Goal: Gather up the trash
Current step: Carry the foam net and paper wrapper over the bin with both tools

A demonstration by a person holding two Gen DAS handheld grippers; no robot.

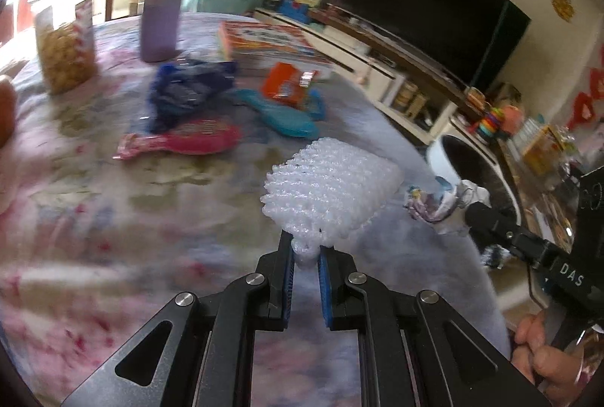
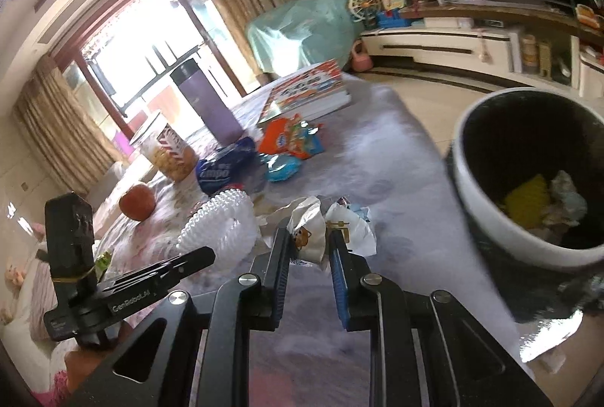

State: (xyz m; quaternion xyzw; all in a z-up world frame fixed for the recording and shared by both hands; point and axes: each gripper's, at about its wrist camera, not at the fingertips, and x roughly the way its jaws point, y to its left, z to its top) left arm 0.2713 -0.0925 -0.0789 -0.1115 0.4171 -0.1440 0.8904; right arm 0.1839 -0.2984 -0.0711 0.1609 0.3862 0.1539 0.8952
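Trash held in both tools: left gripper (image 1: pixel 306 258) clamps the neck of a white foam fruit net (image 1: pixel 328 194) above the floral tablecloth (image 1: pixel 113 218); right gripper (image 2: pixel 310 248) pinches a crumpled white wrapper (image 2: pixel 313 229) close beside the bin (image 2: pixel 502 233), which holds yellow and pale scraps. Legible: "GenRobot.AI" on the left tool's body, "DAS" on the right's. Farther off, blue packet (image 2: pixel 222 169), orange packet (image 2: pixel 281 135), purple flask (image 2: pixel 205 105).
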